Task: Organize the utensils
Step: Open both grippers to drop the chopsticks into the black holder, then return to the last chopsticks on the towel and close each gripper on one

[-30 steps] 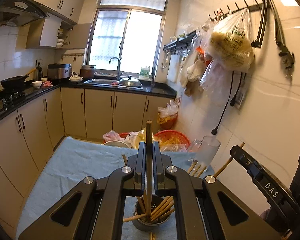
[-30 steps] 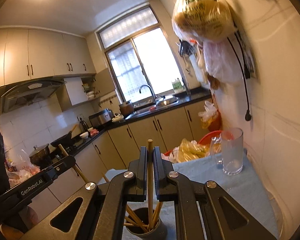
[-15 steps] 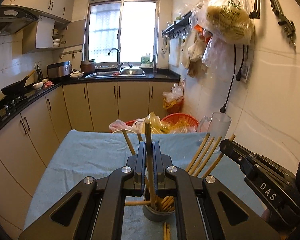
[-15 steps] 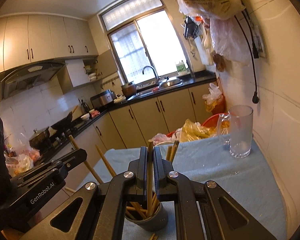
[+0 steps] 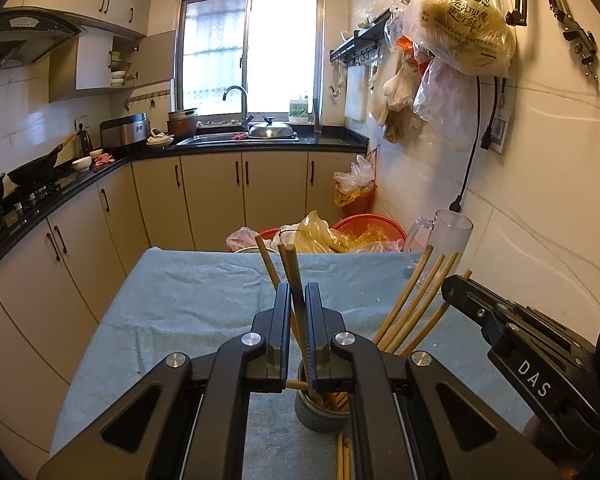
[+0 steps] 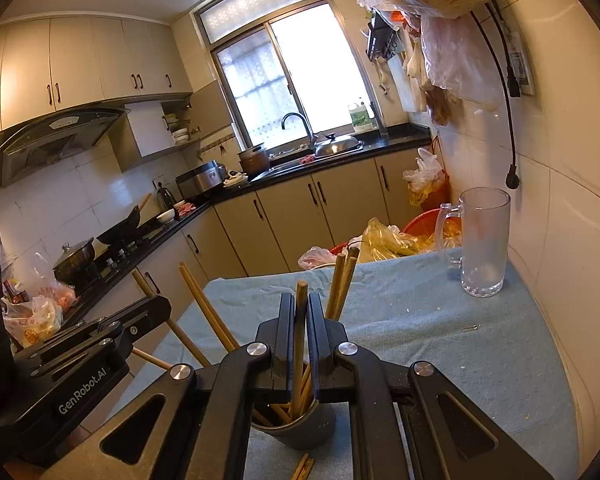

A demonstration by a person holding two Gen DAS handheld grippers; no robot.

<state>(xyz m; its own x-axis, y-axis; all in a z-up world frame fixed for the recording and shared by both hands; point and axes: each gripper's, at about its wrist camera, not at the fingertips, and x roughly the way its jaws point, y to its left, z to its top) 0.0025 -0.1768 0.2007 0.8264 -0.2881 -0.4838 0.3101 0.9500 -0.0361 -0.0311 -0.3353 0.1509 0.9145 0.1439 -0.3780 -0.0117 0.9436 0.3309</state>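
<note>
The left gripper [image 5: 298,312] pinches one brown wooden chopstick [image 5: 294,280] upright, its lower end already inside the grey round holder cup [image 5: 320,416] on the blue cloth-covered table [image 5: 188,304], probably to drop it in cleanly. The right gripper [image 6: 300,320] likewise clamps another wooden chopstick [image 6: 300,300] over that cup.

Wooden chopsticks [image 5: 418,300] stand splayed in a grey cup [image 6: 300,428] on the blue cloth, with two more [image 6: 303,467] lying flat beside it.
</note>
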